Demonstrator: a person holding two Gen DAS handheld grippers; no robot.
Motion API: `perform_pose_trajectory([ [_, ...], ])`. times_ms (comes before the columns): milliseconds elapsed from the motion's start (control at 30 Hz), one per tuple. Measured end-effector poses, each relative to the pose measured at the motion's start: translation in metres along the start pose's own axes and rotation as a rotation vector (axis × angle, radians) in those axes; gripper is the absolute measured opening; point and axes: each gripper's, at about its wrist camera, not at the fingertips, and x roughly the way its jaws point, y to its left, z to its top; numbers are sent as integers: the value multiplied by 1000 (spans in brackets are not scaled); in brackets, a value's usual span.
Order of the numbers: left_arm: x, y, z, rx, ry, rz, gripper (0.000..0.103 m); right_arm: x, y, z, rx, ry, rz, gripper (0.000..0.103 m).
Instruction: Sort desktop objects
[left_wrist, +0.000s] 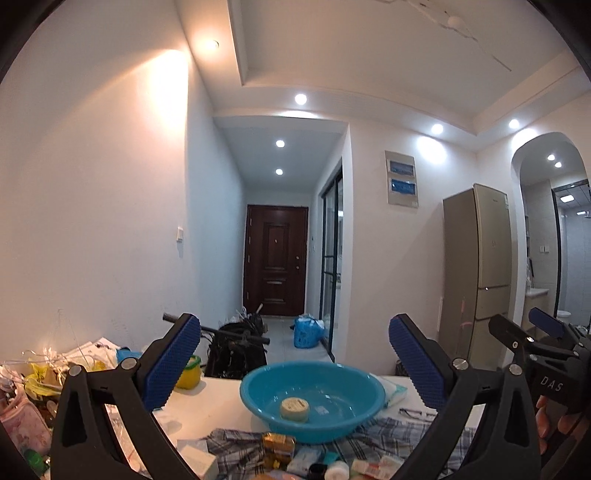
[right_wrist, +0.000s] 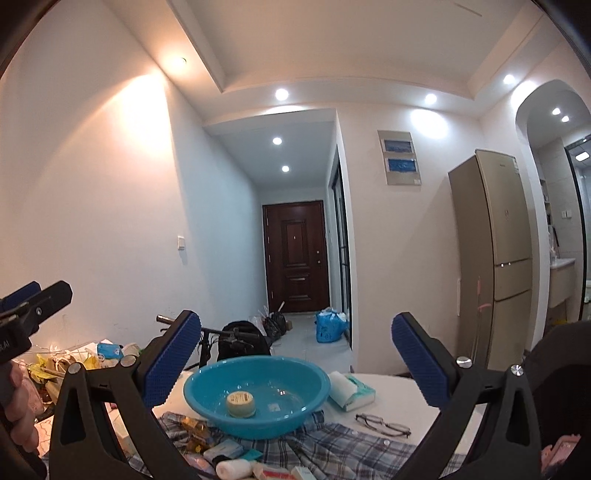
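Nearest, at 6 o'clock, small toiletries (right_wrist: 236, 463) sit jumbled on a plaid shirt (right_wrist: 351, 446), all touching each other. Both tools are up in the air, left gripper (left_wrist: 295, 365) and right gripper (right_wrist: 295, 362) spread wide with nothing in them. Past the pile, dead centre, is the blue basin (right_wrist: 256, 391) with one small jar (right_wrist: 241, 404) inside. Glasses (right_wrist: 384, 424) lie at 4 o'clock, tissue pack (right_wrist: 351, 391) behind them. My worry: grabbing into that clutter could snag the cloth and drag the basin along.
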Motion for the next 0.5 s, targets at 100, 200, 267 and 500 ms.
perform_pose_trajectory([
  [100, 10, -5, -16, -3, 66, -1, 103, 0, -7, -19, 21, 63, -1, 103],
  [200, 18, -7, -36, 1, 146, 18, 103, 6, -8, -42, 25, 140, 1, 103],
  [267, 22, -6, -50, 2, 198, 16, 103, 7, -7, -53, -8, 172, -33, 103],
  [500, 33, 5, -105, -67, 380, 13, 103, 13, -15, -90, 26, 301, 0, 103],
])
